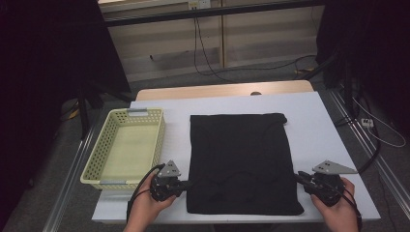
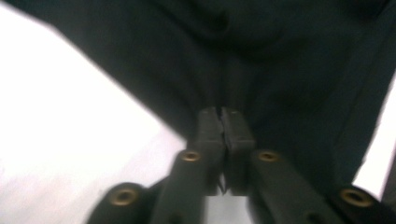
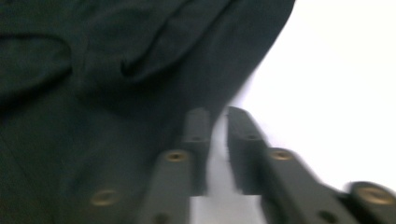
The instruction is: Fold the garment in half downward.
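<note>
Left gripper (image 2: 223,112) pinching cloth (image 1: 240,162) edge, right gripper (image 3: 216,112) beside

High view: above my side, looking down the table (image 1: 319,125).
Gripper views: close, sharing the black cloth (image 1: 239,162).

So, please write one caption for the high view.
Two grippers flank a black cloth beside a basket.

Left gripper (image 2: 222,112) at cloth (image 2: 280,70) edge.
Jaws pressed together, tips meeting the dark cloth's edge, which rises into a fold above them. White table (image 2: 70,154) shows at left. Picture blurred.
</note>
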`<state>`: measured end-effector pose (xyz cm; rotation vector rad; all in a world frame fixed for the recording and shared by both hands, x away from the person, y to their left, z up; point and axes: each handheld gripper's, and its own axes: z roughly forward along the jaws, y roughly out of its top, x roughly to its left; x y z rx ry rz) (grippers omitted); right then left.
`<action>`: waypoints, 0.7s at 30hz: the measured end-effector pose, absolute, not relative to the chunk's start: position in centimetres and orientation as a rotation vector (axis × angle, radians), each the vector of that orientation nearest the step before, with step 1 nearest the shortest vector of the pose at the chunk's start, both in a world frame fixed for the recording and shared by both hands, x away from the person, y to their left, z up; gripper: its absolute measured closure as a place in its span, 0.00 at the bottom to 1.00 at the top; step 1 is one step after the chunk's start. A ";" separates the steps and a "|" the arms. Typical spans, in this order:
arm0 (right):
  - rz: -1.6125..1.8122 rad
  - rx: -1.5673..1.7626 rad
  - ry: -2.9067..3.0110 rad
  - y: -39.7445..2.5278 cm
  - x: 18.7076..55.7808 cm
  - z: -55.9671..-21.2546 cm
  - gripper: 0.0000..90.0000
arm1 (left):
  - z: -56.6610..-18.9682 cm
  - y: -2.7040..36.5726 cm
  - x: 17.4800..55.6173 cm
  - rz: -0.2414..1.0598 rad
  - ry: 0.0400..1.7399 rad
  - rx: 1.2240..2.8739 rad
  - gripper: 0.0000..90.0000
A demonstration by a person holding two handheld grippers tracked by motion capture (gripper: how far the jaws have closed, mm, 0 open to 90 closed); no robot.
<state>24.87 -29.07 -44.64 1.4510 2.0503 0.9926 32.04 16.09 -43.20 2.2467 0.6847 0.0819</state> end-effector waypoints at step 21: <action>1.163 1.308 2.122 -24.8 28.3 -43.5 0.50 | -42.0 11.5 35.8 0.132 0.663 2.173 0.31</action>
